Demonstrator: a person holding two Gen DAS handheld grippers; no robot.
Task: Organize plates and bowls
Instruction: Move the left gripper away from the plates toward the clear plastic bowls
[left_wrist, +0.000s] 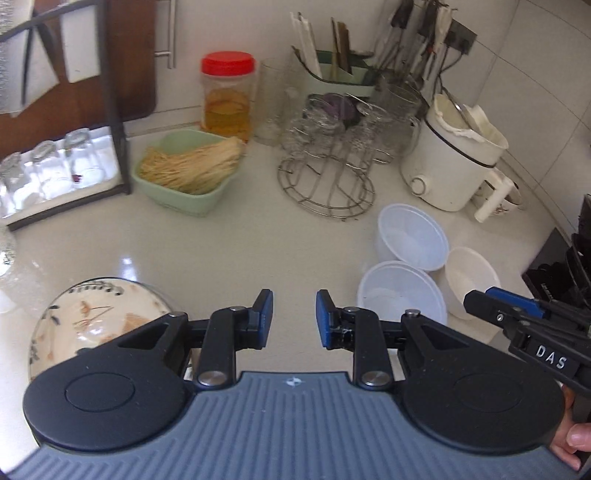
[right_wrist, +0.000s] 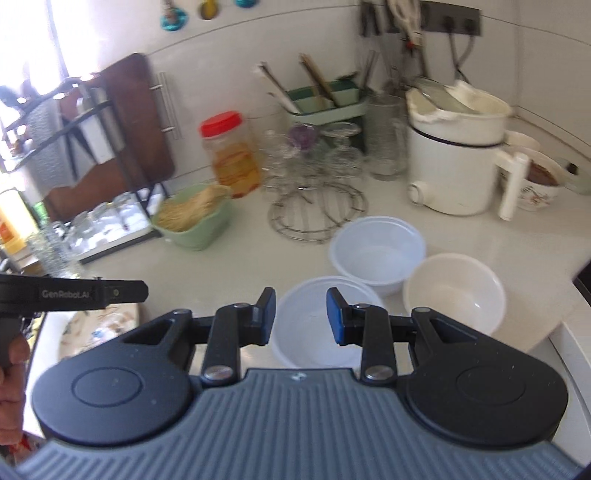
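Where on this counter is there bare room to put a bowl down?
The widest bare patch of counter lies between the green noodle dish, the wire glass rack, the floral bowl and the three white bowls. The back by the red-lidded jar and white cooker is crowded.

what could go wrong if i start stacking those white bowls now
1. The three white bowls, nearest bowl, far bowl and cream bowl, sit touching or nearly so; gripping one rim may shove its neighbours.
2. They look thin and light, so the open right gripper could tip or skid one on the glossy counter.
3. The wire glass rack stands just behind; a pushed bowl might knock it.
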